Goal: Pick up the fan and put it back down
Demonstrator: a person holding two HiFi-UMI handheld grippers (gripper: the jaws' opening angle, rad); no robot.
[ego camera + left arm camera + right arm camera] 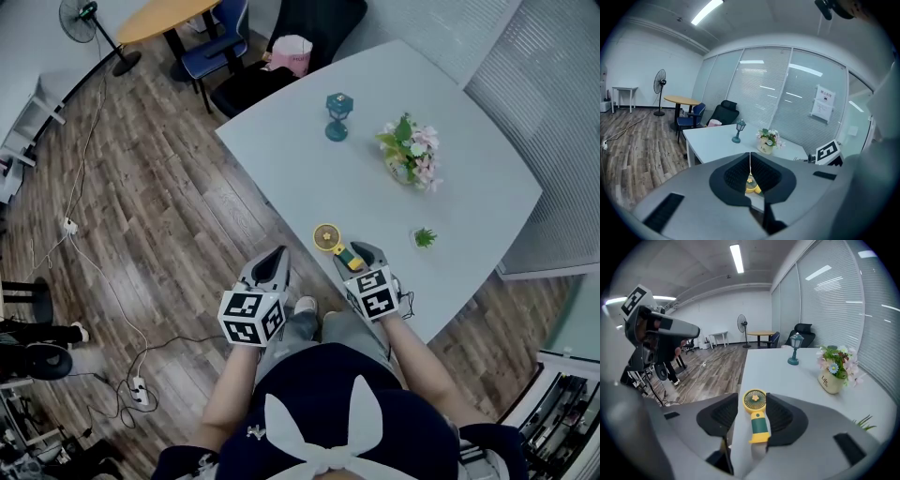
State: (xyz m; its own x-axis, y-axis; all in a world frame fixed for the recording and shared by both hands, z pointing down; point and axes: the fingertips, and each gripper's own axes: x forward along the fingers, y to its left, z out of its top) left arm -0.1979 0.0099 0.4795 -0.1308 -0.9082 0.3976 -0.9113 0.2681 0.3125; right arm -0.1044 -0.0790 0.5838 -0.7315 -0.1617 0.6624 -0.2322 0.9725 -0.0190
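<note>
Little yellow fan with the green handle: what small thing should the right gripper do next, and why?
Probably the right gripper should close gently on the green handle of the yellow handheld fan. The handle sits between the open jaws, close to one pad, but the white table shows through a gap beside the other pad, so the fan does not look gripped yet.

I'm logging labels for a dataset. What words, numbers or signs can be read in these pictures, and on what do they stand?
"Life": on the flower pot, in the right gripper view.
Paper notice, in the left gripper view: print too blurred to read.
No other text shows.
</note>
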